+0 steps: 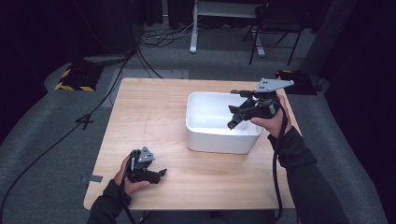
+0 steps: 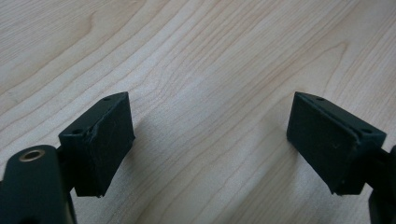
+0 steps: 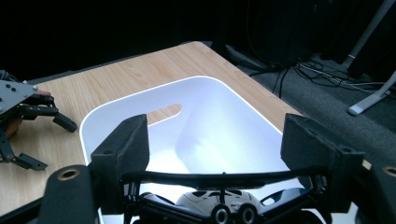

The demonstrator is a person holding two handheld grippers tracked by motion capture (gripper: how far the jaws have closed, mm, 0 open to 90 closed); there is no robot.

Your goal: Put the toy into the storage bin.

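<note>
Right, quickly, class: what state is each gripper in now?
Left gripper: open, holding nothing, above the table.
Right gripper: closed on a toy car, over the white bin.

Bright table; dark, dim surroundings

Toy car partly behind fingers

Both of the person's forearms wear dark long sleeves. Each hand carries a black two-jaw gripper: the left gripper and the right gripper, each topped with a grey three-cornered plate dotted with screw holes. A black cable trails from the right one. Flat black rectangular pads show small screw holes.
</note>
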